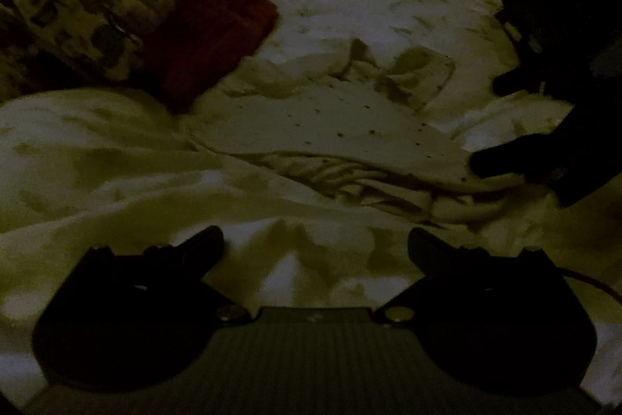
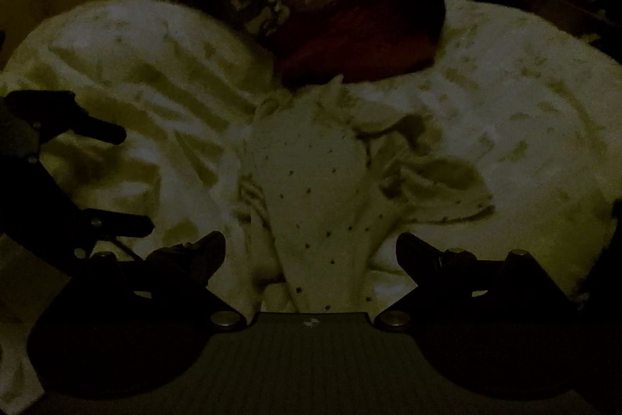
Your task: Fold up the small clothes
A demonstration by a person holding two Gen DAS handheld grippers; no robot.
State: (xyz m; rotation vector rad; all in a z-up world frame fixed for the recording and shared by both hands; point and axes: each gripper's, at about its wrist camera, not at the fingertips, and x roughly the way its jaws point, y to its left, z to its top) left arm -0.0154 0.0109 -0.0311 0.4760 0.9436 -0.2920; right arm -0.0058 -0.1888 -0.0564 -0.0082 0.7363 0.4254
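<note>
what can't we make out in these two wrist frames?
- Dotted garment: right wrist view, its near end is cut off behind the gripper body; type unclear in the dark.
- Garment folds: left wrist view, layers blurred and dim.
- Right gripper: left wrist view, fingers apart; contact with the cloth unclear.

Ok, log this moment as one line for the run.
scene: dim bed sheet | garment: dotted small garment lying rumpled | left gripper: open, empty | right gripper: open over garment hem
</note>
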